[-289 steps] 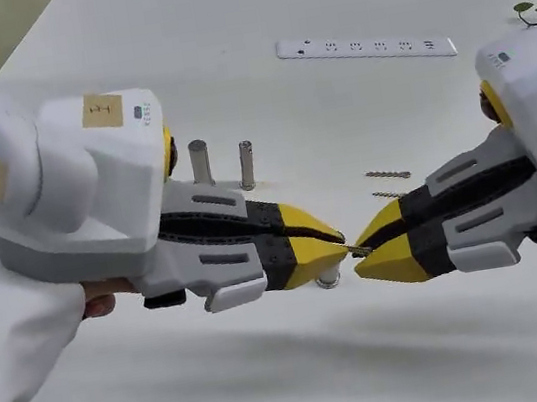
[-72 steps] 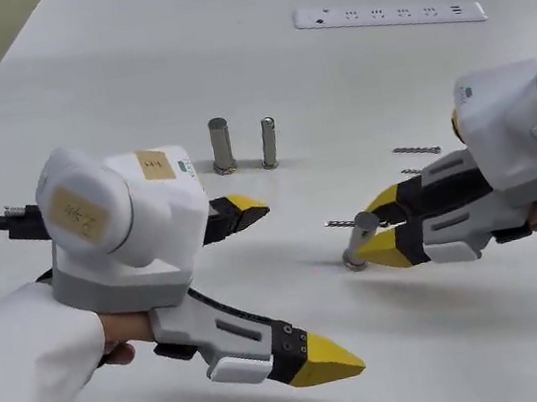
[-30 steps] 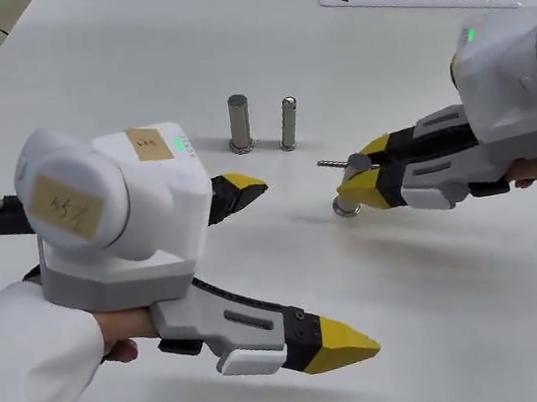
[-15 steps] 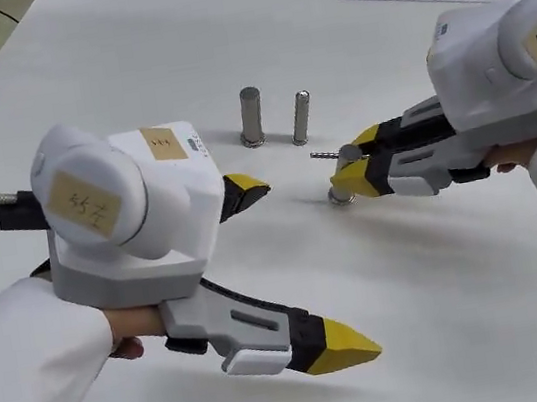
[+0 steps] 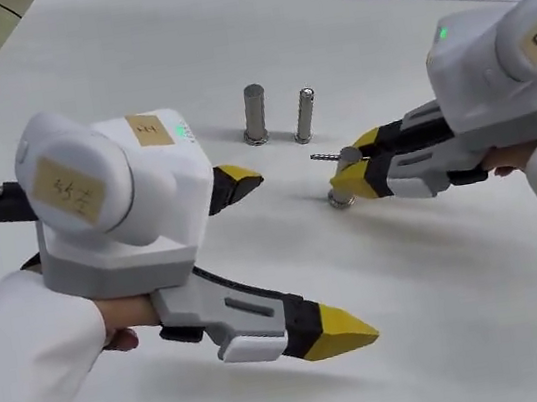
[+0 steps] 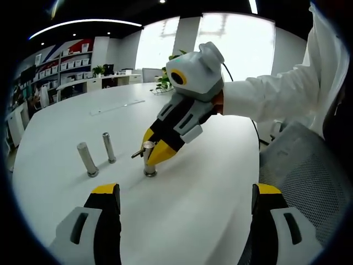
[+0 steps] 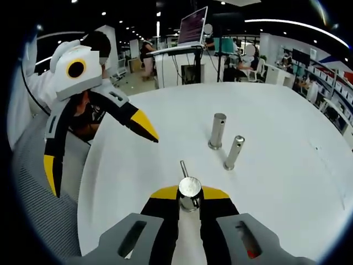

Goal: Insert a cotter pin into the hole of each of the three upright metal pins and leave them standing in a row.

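1. Metal pins [image 5: 256, 114] stand right of our left gripper [image 5: 305, 253], whose jaws gape wide and hold nothing.
2. Two of them stand free and upright, side by side on the table [image 5: 440, 266].
3. Near those, our right gripper [image 5: 350, 171] is clamped on the third pin [image 5: 341, 196], its foot on the table and a cotter pin [image 5: 324, 157] through its top.

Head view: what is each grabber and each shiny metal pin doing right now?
Left white-and-yellow gripper: open, holding nothing.
Right white-and-yellow gripper: shut on the near metal pin.
Near metal pin: upright, base on the table, gripped.
Thin cotter pin: stuck in the near pin's top, poking out sideways.
Thick grey metal pin: standing upright, free, no cotter pin.
Slim grey metal pin: standing upright, free, no cotter pin.
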`<state>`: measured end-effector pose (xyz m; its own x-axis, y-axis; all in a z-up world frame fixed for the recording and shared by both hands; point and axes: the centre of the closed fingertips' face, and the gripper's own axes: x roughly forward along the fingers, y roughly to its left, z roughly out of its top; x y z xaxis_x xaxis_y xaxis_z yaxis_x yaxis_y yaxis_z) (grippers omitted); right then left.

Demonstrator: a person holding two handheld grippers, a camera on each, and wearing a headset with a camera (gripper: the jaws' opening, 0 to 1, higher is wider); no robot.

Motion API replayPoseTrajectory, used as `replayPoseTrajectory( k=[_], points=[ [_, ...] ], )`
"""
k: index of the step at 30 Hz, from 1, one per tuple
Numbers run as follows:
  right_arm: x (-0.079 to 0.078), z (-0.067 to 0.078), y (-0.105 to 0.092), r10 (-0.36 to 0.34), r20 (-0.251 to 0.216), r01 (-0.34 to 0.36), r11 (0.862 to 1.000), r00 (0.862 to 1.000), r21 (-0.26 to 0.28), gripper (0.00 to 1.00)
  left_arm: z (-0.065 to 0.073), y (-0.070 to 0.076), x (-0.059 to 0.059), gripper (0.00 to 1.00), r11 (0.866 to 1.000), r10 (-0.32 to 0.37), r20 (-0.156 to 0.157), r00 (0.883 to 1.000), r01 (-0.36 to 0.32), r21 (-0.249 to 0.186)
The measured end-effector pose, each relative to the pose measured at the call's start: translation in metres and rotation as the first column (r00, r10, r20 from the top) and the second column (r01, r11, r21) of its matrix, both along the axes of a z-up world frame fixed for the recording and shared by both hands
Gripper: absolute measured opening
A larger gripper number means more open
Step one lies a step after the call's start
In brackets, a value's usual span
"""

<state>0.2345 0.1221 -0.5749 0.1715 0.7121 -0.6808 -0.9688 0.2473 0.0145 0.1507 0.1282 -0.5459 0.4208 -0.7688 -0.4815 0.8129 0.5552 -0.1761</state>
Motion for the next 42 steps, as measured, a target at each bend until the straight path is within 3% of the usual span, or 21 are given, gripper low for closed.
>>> replayPoseTrajectory(
  k=[8, 15, 18, 19, 22, 25, 27, 30, 35, 42],
  points=[
    [0.003, -0.002, 0.0, 0.011, 0.022, -0.011, 1.0, 1.0, 0.01, 0.08, 0.001, 0.0, -0.001, 0.99, 1.0, -0.002, -0.007, 1.0, 0.002, -0.009],
    [0.004, -0.001, 0.001, 0.013, 0.039, -0.015, 0.999, 0.999, 0.035, 0.09, 0.003, 0.0, -0.001, 0.99, 1.0, -0.003, 0.005, 1.0, 0.003, -0.011],
    [0.004, -0.002, 0.0, 0.02, 0.071, -0.022, 1.0, 0.997, 0.022, 0.22, 0.003, 0.001, 0.0, 0.99, 1.0, 0.001, 0.008, 1.0, -0.001, -0.012],
    [0.009, 0.001, 0.0, -0.013, 0.08, 0.009, 0.999, 0.997, 0.041, 0.29, 0.004, 0.002, 0.0, 0.99, 1.0, 0.004, 0.009, 1.0, -0.004, -0.013],
    [0.006, 0.008, -0.002, -0.062, 0.019, 0.06, 0.993, 0.998, 0.099, 0.29, 0.006, 0.004, 0.002, 0.99, 1.0, 0.014, 0.013, 1.0, -0.014, -0.019],
    [0.004, 0.016, -0.008, -0.087, 0.022, 0.083, 0.989, 0.996, 0.123, 0.37, 0.009, 0.007, 0.002, 0.99, 0.999, 0.024, 0.015, 1.0, -0.023, -0.025],
    [0.003, 0.026, -0.013, -0.138, 0.0, 0.136, 0.976, 0.99, 0.17, 0.43, 0.01, 0.008, 0.002, 0.99, 0.999, 0.031, 0.011, 0.999, -0.03, -0.03],
    [-0.002, 0.043, -0.025, -0.192, -0.041, 0.196, 0.943, 0.981, 0.27, 0.51, 0.015, 0.009, 0.005, 0.99, 0.998, 0.045, 0.012, 0.999, -0.045, -0.05],
    [-0.011, 0.053, -0.051, -0.234, -0.057, 0.241, 0.929, 0.97, 0.281, 0.59, 0.019, 0.008, 0.009, 0.99, 0.996, 0.057, 0.018, 0.998, -0.055, -0.066],
    [-0.026, 0.062, -0.081, -0.33, -0.093, 0.343, 0.89, 0.939, 0.3, 0.68, 0.019, 0.007, 0.011, 0.99, 0.996, 0.056, 0.016, 0.998, -0.055, -0.069]
  ],
)
